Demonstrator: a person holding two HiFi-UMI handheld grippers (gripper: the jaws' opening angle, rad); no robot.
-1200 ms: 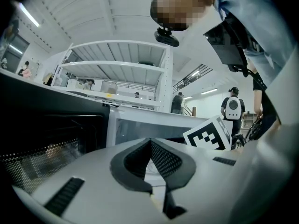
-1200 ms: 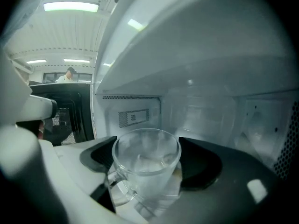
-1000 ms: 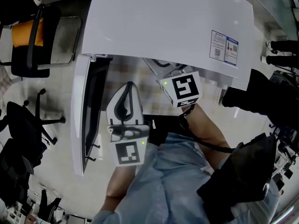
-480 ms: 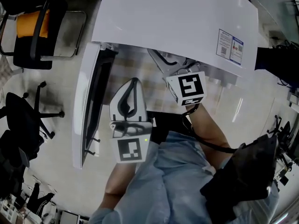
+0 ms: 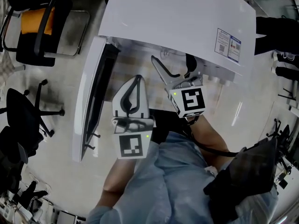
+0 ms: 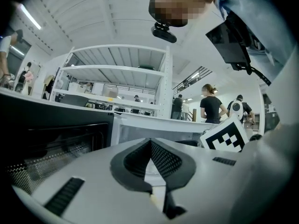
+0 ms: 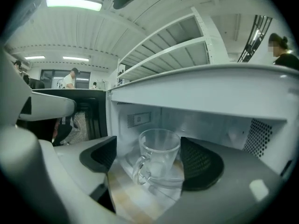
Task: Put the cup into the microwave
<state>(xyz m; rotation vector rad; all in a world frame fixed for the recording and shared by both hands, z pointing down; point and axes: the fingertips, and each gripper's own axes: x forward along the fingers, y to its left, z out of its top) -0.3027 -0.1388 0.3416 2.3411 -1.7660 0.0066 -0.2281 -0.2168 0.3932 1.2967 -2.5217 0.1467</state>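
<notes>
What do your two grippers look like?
The left gripper and right gripper are white, with black bumpy pads inside. Each carries a cube with black-and-white square markers and a tiny green light. A black cable runs by the right one. The shirt is light blue.

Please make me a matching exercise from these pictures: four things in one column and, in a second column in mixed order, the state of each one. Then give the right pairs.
Things
1. cup
2. microwave door
3. left gripper
4. right gripper

States
A. fingers together, nothing between them
B. swung wide open
C. fingers apart, one on each side of the cup
D. stands upright inside the microwave

Right pairs: 1-D, 2-B, 3-A, 4-C
</notes>
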